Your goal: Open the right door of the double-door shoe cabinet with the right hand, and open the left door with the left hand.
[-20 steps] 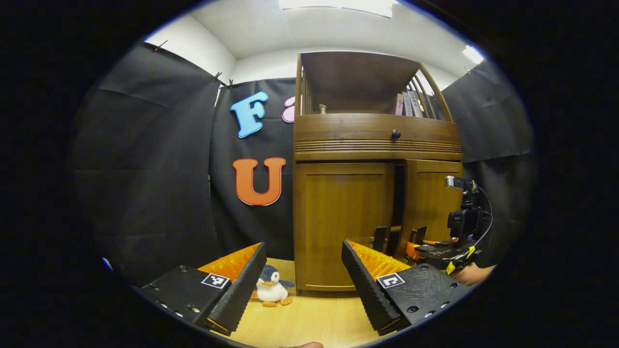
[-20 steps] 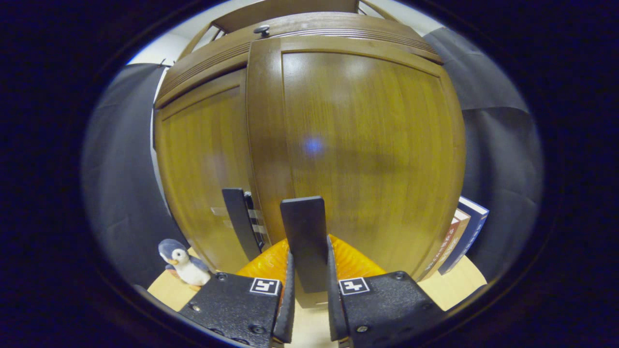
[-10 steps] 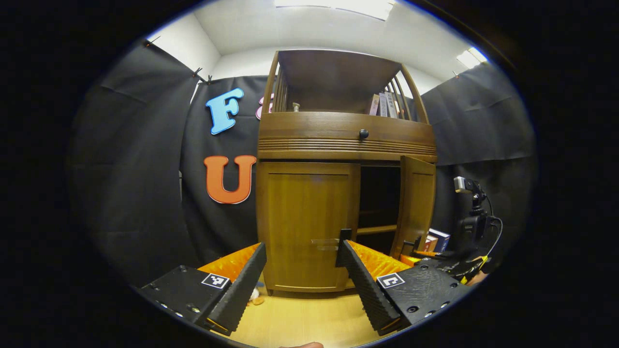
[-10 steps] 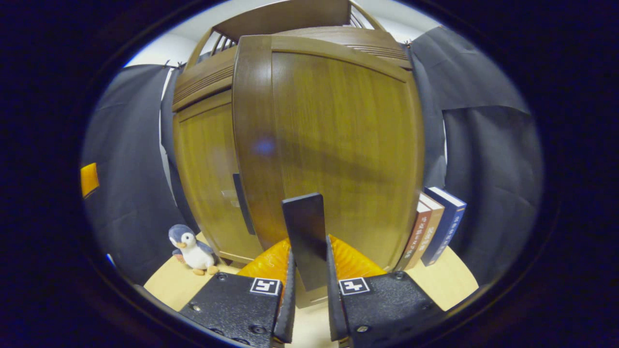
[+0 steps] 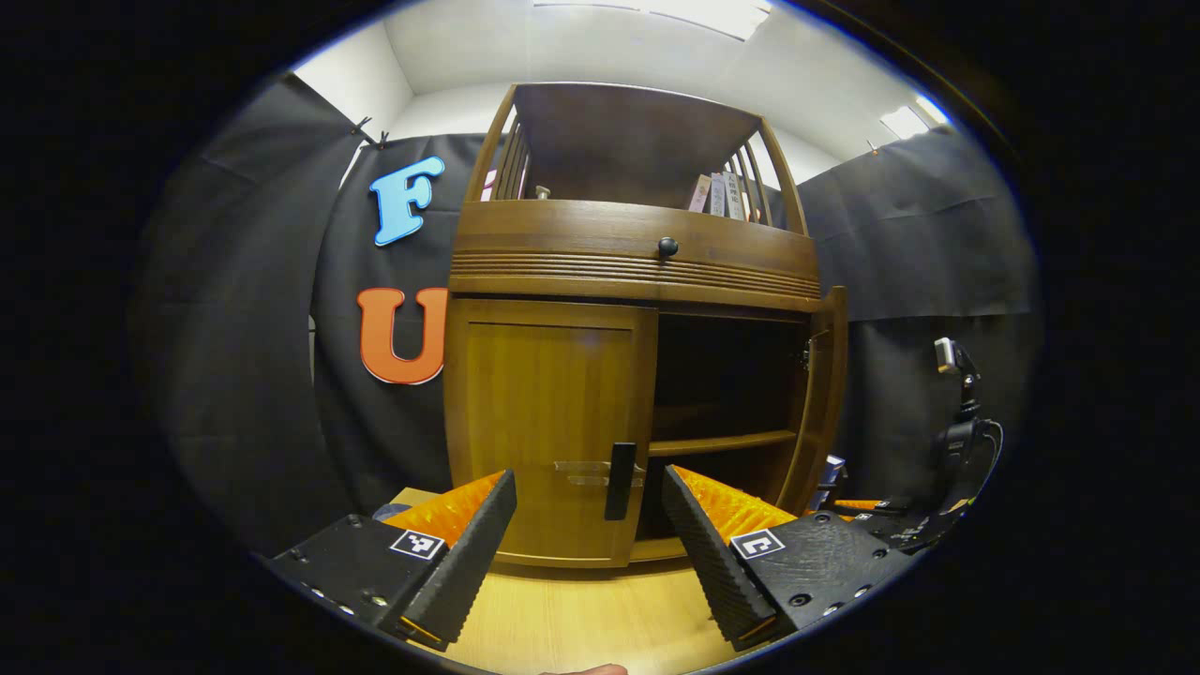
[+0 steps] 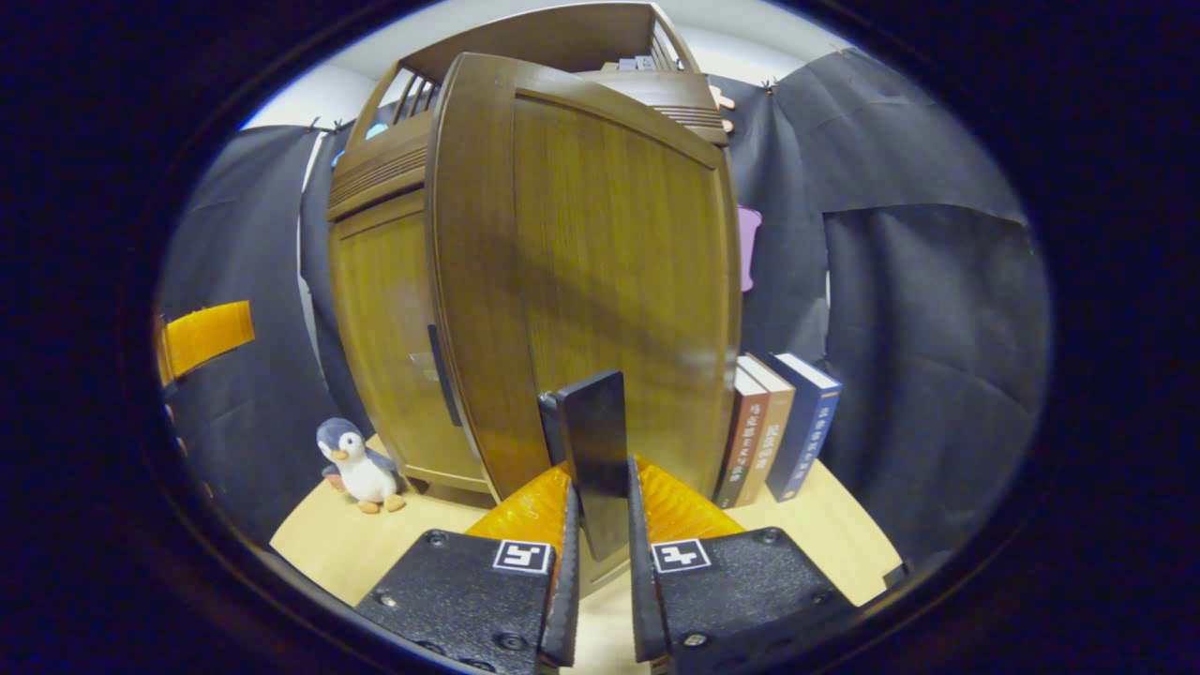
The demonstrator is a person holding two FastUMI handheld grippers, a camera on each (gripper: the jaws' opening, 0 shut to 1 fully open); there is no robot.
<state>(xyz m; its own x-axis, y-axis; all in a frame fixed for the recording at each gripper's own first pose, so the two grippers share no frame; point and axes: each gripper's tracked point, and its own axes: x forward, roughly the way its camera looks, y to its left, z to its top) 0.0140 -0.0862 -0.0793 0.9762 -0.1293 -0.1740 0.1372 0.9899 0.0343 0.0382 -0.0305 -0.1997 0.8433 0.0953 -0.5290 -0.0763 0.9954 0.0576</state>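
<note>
gripping right door handle (image 6: 592, 450) between right tongs (image 6: 598, 581)

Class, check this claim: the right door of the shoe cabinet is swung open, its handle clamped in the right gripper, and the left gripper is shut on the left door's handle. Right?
Not quite. In the left gripper view, the left gripper is open, short of the left door's handle. The rest holds: right door open, right gripper on its handle.
</note>
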